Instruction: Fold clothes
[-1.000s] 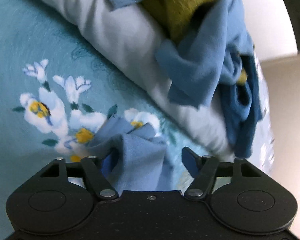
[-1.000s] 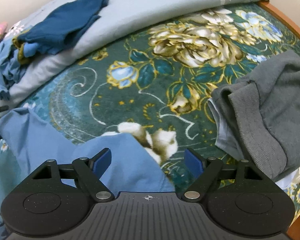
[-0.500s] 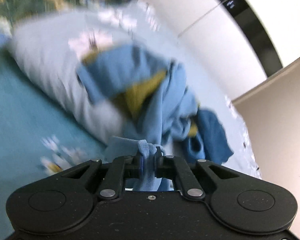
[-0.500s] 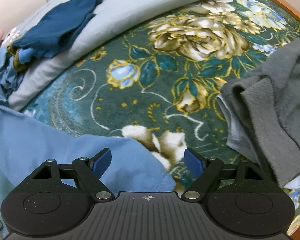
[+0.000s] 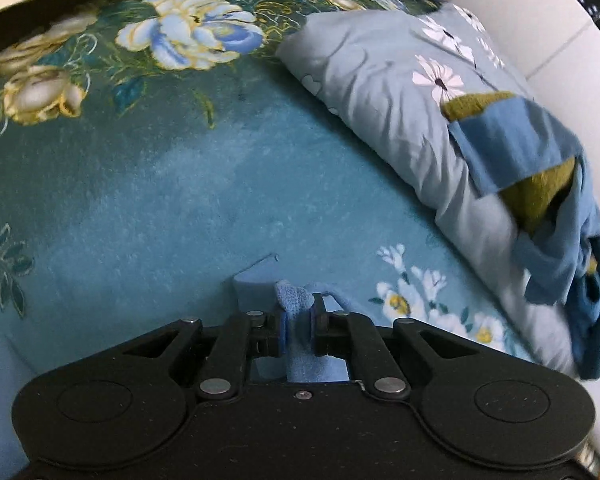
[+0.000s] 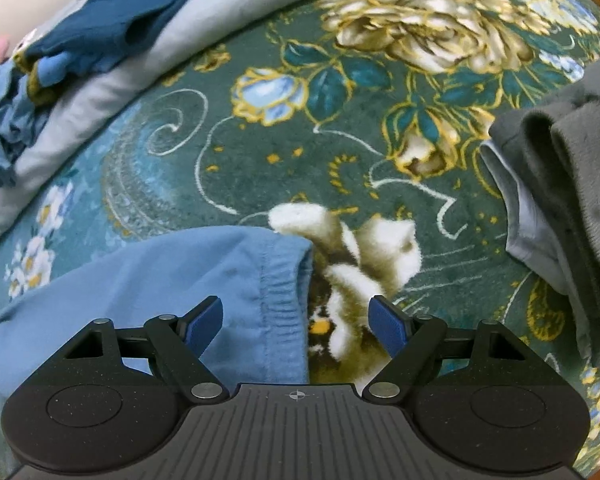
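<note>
This was a bedroom in a home. A bed filled both views, spread with a teal floral blanket (image 6: pixel 380 92). A rolled pale-blue quilt (image 5: pixel 380 92) with white daisies lay at the upper right of the left view, loose clothes (image 5: pixel 540 184) heaped on it. Folded grey garments (image 6: pixel 572 184) sat at the right edge of the right view.
</note>
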### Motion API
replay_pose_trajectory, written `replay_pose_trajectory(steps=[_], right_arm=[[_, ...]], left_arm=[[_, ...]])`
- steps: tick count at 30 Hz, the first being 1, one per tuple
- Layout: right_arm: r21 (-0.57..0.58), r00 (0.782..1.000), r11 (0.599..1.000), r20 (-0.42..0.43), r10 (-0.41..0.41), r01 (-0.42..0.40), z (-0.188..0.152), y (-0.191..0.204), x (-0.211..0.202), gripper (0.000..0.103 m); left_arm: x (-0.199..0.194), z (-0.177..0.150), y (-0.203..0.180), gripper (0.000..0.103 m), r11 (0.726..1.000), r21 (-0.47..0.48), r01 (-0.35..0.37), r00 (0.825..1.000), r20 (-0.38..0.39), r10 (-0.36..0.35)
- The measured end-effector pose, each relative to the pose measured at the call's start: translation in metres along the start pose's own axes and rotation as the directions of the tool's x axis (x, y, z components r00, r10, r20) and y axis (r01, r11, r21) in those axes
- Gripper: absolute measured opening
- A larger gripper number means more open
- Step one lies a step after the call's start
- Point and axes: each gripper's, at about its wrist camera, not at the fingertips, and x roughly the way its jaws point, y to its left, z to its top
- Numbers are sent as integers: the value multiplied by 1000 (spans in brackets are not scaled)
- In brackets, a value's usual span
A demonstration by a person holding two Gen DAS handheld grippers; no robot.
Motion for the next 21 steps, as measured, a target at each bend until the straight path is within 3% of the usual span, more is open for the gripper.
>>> replay_pose_trajectory(steps=[4,8,13,14,15,17,21], right_arm=[[76,998,995,15,57,-58,9,-6,10,78],[143,992,982,12,122,-123,16,-10,20,63],[195,995,976,0,101,-99,18,-11,33,46],[202,995,975,6,98,-97,17,-12,33,38],[193,996,977,10,94,-94,18,-11,33,27],[169,996,982,17,87,-88,19,-9,32,19],[109,994,990,63,84,-91,32,-1,22,19]], left_arm=[[-4,5,-5,10,999,15,37,999,-1,-37],[-8,9,-6,10,997,40,68,998,-2,-68],[-7,9,-7,10,996,43,78,997,-3,-78],[-7,9,-7,10,996,42,80,997,-2,-80],[-7,10,-7,10,996,41,81,997,-1,-81],[-7,11,-8,10,996,41,85,996,3,-85],[-11,16,-16,10,992,56,109,994,22,-111]])
